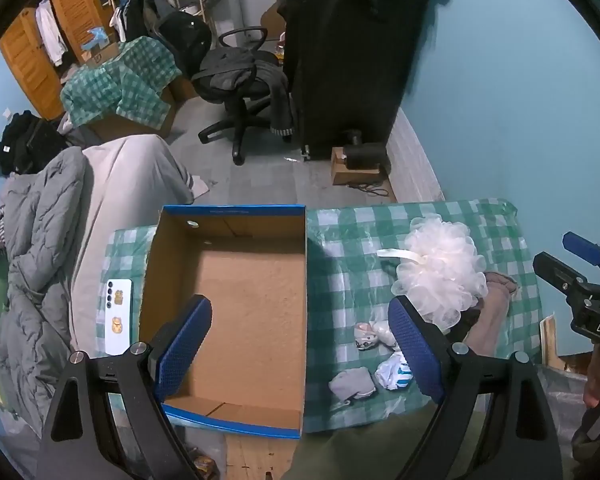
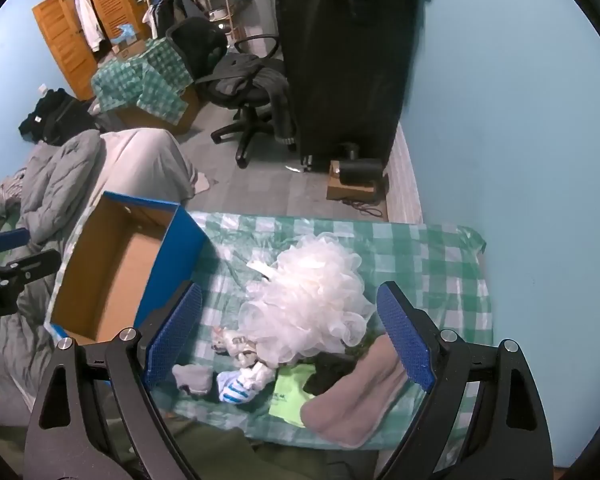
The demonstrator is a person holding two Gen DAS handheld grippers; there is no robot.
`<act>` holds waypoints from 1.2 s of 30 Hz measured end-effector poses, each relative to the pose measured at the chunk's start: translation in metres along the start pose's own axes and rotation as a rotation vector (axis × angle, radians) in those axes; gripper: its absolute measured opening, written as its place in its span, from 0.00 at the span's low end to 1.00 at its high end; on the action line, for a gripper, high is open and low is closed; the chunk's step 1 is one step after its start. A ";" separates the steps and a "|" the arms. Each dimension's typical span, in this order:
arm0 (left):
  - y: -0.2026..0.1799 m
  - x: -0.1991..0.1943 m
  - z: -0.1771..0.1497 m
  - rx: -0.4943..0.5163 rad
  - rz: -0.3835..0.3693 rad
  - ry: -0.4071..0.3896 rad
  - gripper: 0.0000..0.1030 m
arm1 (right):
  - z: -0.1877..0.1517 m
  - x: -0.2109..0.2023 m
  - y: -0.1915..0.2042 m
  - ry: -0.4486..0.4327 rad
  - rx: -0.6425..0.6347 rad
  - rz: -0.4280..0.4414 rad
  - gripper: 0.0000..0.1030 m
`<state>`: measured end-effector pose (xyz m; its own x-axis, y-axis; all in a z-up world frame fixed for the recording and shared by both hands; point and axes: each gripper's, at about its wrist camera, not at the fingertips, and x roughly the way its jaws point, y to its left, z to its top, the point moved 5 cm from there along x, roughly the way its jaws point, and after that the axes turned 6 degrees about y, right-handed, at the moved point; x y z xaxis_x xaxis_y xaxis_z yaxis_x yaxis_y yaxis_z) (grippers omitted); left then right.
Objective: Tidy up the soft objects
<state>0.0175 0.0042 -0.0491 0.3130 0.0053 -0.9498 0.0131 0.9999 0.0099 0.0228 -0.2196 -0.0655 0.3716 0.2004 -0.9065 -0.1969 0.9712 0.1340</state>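
While both pairs of tongs hang with fingers spread apart and gripping nothing, the left tongs [image 1: 300,352] hover over the open cardboard box [image 1: 236,304], one finger above its floor and the other past its right wall. Ahead of the right tongs [image 2: 292,340], between the fingers, a white mesh bath pouf [image 2: 312,304] rests on the checked-cloth bench [image 2: 440,264]. Nearer those tongs lie a grey sock [image 2: 192,378], a blue-striped sock [image 2: 240,388] and a pinkish cloth [image 2: 352,404].

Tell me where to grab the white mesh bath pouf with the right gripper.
Grip the white mesh pouf across its puffy middle, coming straight down with the open right gripper. It's round and compressible; its ribbon loop lies flat, harder to pinch.
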 end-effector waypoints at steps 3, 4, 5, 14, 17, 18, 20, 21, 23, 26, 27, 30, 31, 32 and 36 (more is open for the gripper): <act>-0.001 0.000 0.000 0.001 0.004 0.001 0.88 | 0.000 0.000 0.000 0.000 0.000 0.001 0.86; -0.001 0.000 0.000 0.001 0.003 0.001 0.88 | 0.000 0.000 0.000 0.000 0.000 0.000 0.86; -0.001 0.000 0.000 0.002 0.002 0.000 0.88 | 0.000 0.000 0.000 -0.001 0.000 0.000 0.86; -0.003 0.000 -0.001 0.000 -0.003 0.004 0.88 | -0.001 -0.001 -0.001 0.001 -0.001 -0.002 0.86; -0.003 0.000 -0.003 0.001 -0.005 0.001 0.88 | -0.002 -0.001 -0.001 0.001 -0.001 0.000 0.86; -0.003 0.000 -0.004 0.000 -0.004 0.000 0.88 | -0.002 -0.001 -0.001 0.001 -0.001 -0.001 0.86; -0.004 0.000 -0.004 0.001 -0.003 0.001 0.88 | -0.002 -0.002 -0.002 0.002 -0.001 0.000 0.86; -0.004 0.000 -0.004 0.001 -0.003 0.000 0.88 | -0.002 -0.002 -0.001 0.001 -0.001 0.000 0.86; -0.004 0.000 -0.004 0.001 -0.003 0.001 0.88 | -0.003 -0.002 -0.001 0.002 -0.001 0.001 0.86; -0.004 0.000 -0.004 0.001 -0.003 0.001 0.88 | -0.004 -0.002 -0.001 0.002 0.001 0.002 0.86; -0.004 0.000 -0.004 0.000 -0.002 0.002 0.88 | -0.005 -0.003 -0.002 0.001 0.001 0.002 0.86; -0.005 0.000 -0.004 0.000 -0.003 0.002 0.88 | -0.005 -0.003 -0.003 0.001 0.001 0.001 0.86; -0.005 0.000 -0.004 0.000 -0.002 0.003 0.88 | -0.006 -0.003 -0.003 0.002 0.000 0.002 0.86; -0.005 0.000 -0.004 0.001 -0.003 0.002 0.88 | -0.006 -0.003 -0.004 0.002 0.000 0.002 0.86; -0.005 0.000 -0.004 0.001 -0.002 0.002 0.88 | -0.006 -0.003 -0.003 0.003 0.003 0.002 0.86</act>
<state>0.0140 -0.0011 -0.0507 0.3115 0.0036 -0.9502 0.0143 0.9999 0.0084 0.0167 -0.2235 -0.0659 0.3687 0.2017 -0.9074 -0.1948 0.9713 0.1367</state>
